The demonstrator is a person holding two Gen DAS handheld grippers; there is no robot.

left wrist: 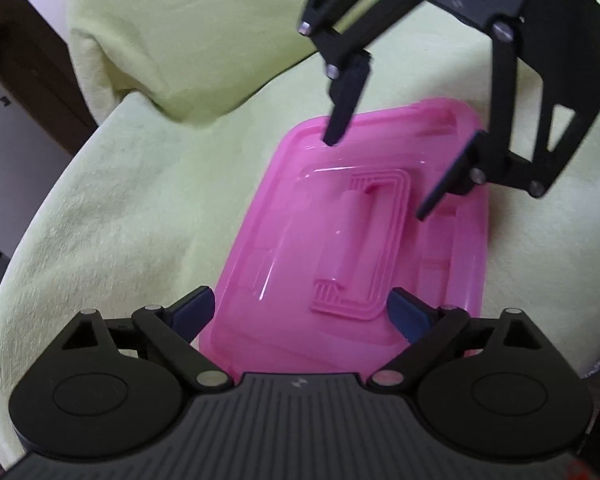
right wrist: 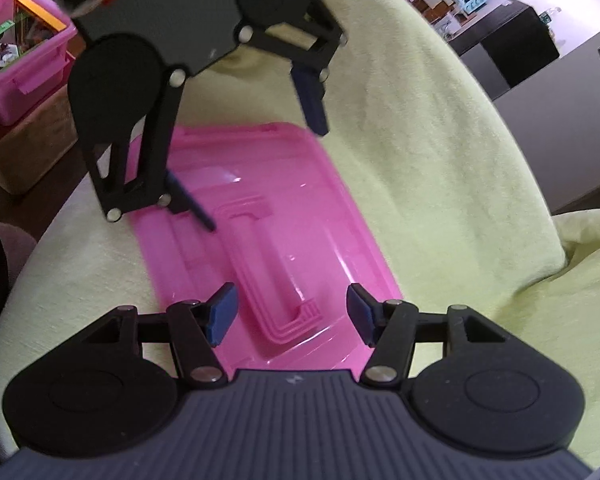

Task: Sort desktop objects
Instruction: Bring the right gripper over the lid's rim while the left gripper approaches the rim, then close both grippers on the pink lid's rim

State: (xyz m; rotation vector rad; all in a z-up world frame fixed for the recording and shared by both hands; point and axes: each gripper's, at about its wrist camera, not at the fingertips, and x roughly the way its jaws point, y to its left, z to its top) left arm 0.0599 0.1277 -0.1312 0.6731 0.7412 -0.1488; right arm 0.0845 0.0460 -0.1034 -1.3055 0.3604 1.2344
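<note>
The pink lid [left wrist: 340,236] lies flat on the green blanket [left wrist: 112,208], handle side up, and both claws face each other across it, presumably so each can take one short end. The left gripper [left wrist: 302,312] has its jaws spread wide at the near end of the lid, holding nothing. The right gripper [right wrist: 290,312] is likewise spread and empty over the opposite end. The pink bin [right wrist: 16,60], already filled with small items, stands on a brown box [right wrist: 24,148] at the far left of the right wrist view. Its contents are too small to identify, and whether any fingertip touches the lid cannot be determined.
</note>
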